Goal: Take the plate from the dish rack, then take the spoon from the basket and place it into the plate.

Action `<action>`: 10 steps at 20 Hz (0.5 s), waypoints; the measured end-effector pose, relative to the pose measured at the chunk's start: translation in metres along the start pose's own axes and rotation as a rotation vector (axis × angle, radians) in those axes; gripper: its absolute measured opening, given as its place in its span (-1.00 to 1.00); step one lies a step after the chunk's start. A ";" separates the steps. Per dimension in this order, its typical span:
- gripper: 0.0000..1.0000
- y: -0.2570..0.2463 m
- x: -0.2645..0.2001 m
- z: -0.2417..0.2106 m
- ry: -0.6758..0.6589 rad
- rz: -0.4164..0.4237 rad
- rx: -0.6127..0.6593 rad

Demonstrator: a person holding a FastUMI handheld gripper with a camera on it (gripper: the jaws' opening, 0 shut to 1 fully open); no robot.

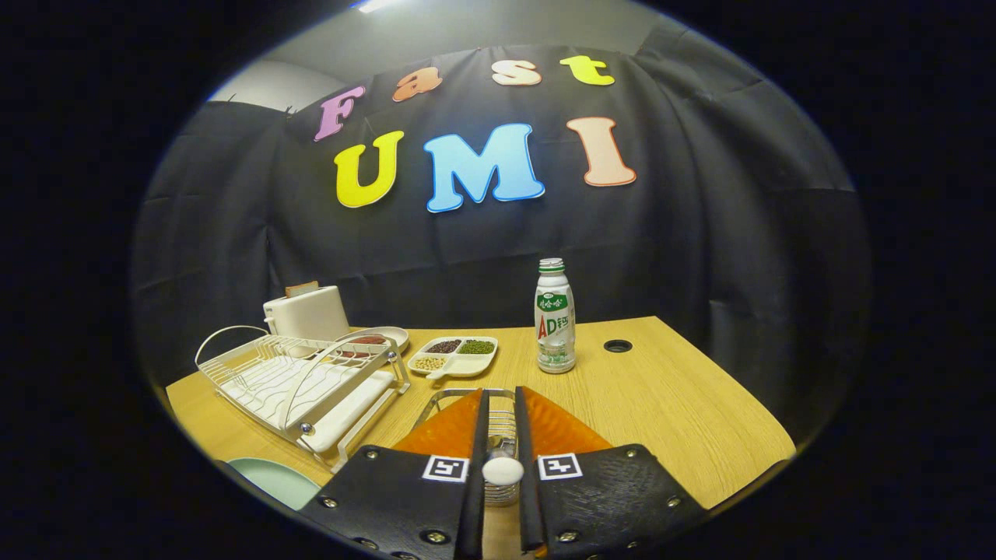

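Tool [502, 435] nearly closed, fingers pinching white spoon [503, 470] handle over wire basket [498, 435]. Plate [276, 478] sits on desk [661, 404] near dish rack [303, 385], left of fingers. Lift straight, keep squeeze firm, swing left, lower into plate.

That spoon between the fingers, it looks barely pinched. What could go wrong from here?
The hand-held gripper holds the spoon by its rounded white handle end only, so it may slip or swivel on the way. The wire basket sits right under the fingers and could snag the spoon. The green plate lies off to the side beside the dish rack, so a careless swing might clip the rack.
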State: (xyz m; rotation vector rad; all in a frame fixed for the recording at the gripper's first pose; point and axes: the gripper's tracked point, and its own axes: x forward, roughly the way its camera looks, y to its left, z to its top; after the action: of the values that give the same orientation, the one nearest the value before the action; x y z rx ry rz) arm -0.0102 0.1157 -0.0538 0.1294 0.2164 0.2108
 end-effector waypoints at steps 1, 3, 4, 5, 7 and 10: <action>-0.64 -0.001 0.002 -0.001 0.003 -0.007 -0.004; -0.72 0.003 0.000 0.003 0.007 0.001 -0.009; -0.72 0.005 -0.003 0.007 0.002 0.004 -0.009; -0.72 0.006 -0.004 0.011 0.002 0.002 -0.013; -0.72 0.006 -0.005 0.014 0.013 -0.008 -0.018; -0.72 0.006 -0.008 0.024 0.022 -0.020 -0.016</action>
State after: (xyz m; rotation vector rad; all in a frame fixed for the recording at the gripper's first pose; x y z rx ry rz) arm -0.0137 0.1177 -0.0283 0.1087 0.2376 0.1942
